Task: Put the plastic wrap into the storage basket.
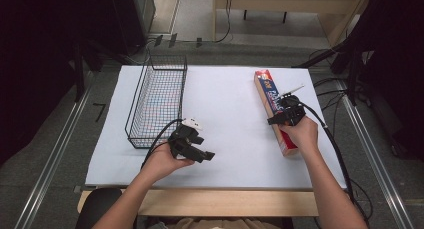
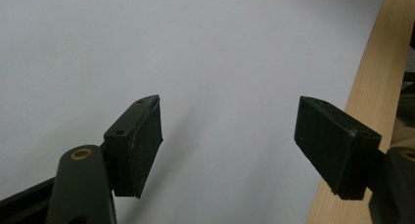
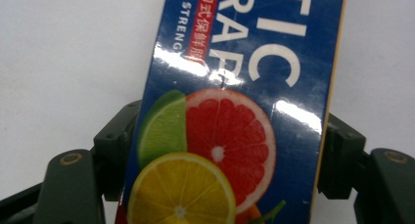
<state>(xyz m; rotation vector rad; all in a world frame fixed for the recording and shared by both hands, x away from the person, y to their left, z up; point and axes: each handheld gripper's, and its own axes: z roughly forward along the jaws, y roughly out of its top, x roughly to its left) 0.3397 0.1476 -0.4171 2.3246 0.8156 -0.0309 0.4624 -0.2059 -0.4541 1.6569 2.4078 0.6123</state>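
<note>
Two hand-held grippers are at work. The right hand-held gripper point(image 3: 225, 160) has its jaws on either long side of the plastic wrap box point(image 1: 274, 106), pads against the cardboard, so the grasp looks made though the box lies flat on the white surface point(image 1: 225, 114), near its right edge. The left hand-held gripper point(image 2: 227, 141) hovers with jaws wide and nothing between them, close to the front edge. Judging by the layout, lifting and carrying the box remains, probably to the wire basket point(image 1: 157, 101) at far left (it looks unfilled). Bare surface lies between box and basket, so the way is open; the basket's rim must be cleared.
</note>
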